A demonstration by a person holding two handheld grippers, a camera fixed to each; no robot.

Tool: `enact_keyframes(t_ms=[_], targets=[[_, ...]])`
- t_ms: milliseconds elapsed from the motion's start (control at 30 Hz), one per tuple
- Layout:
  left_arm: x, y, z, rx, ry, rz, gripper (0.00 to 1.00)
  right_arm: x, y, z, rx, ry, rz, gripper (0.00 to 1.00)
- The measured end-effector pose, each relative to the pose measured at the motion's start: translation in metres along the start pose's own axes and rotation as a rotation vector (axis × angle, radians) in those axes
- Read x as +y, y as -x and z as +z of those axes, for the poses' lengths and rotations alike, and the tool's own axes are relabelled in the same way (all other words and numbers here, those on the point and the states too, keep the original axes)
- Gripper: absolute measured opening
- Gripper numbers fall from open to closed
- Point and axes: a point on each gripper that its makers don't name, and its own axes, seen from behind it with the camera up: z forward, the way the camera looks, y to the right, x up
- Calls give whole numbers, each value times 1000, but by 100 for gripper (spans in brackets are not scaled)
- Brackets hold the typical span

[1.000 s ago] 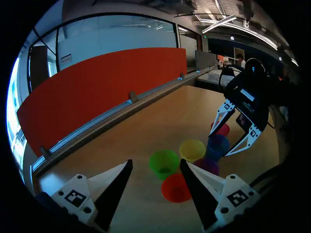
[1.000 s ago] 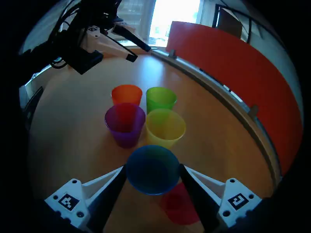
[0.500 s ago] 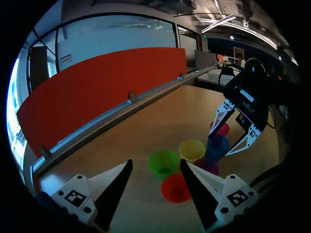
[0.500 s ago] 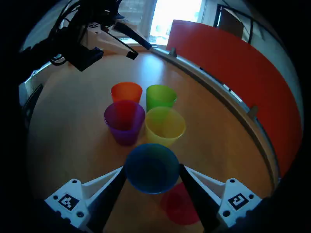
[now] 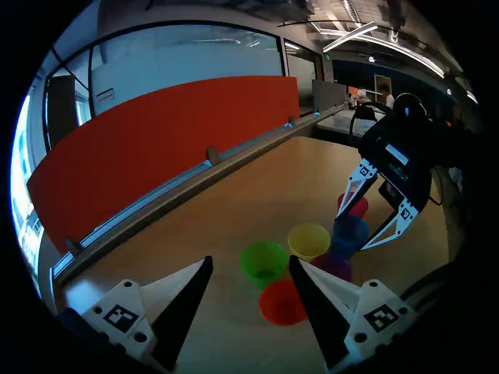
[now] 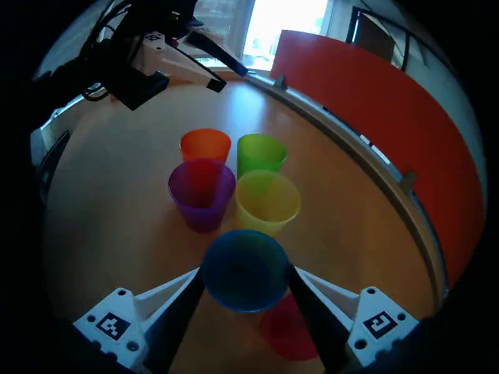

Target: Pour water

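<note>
A wooden worktop (image 5: 280, 181) is seen running along a long red partition (image 5: 156, 137). Glass panels and ceiling light strips (image 5: 349, 38) are seen above the partition in the left gripper view. In the right gripper view the worktop (image 6: 112, 206) and partition (image 6: 387, 106) are seen from the opposite end, with a bright window (image 6: 287, 25) behind.

The right gripper (image 6: 244, 274) is clamped on the blue cup (image 6: 244, 269), one of its fingers pressed to each side. The cup is held upright, its long axis vertical and its mouth turned up toward the camera. Whether its base touches the worktop cannot be told. In the left gripper view the same right gripper (image 5: 351, 232) is seen from the front, with the blue cup (image 5: 349, 232) between its fingers.

The left gripper (image 5: 249, 262) is held with its fingers wide apart on nothing, just short of the cups. It is seen far off as the left gripper (image 6: 227, 78) in the right gripper view.

Beyond the blue cup, a yellow cup (image 6: 267, 201) and purple cup (image 6: 201, 193) are set side by side, then a green cup (image 6: 261, 154) and orange cup (image 6: 204, 144). A red cup (image 6: 287, 333) is partly hidden under the blue one.
</note>
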Motion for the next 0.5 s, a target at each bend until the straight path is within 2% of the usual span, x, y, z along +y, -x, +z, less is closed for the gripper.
enact_keyframes(t_ms=[200, 500], targets=[[0, 0, -1, 1, -2, -2, 90, -1, 0, 0, 12, 3, 8, 94], [-1, -2, -1, 2, -6, 1, 90, -2, -6, -3, 58, 3, 51, 94]])
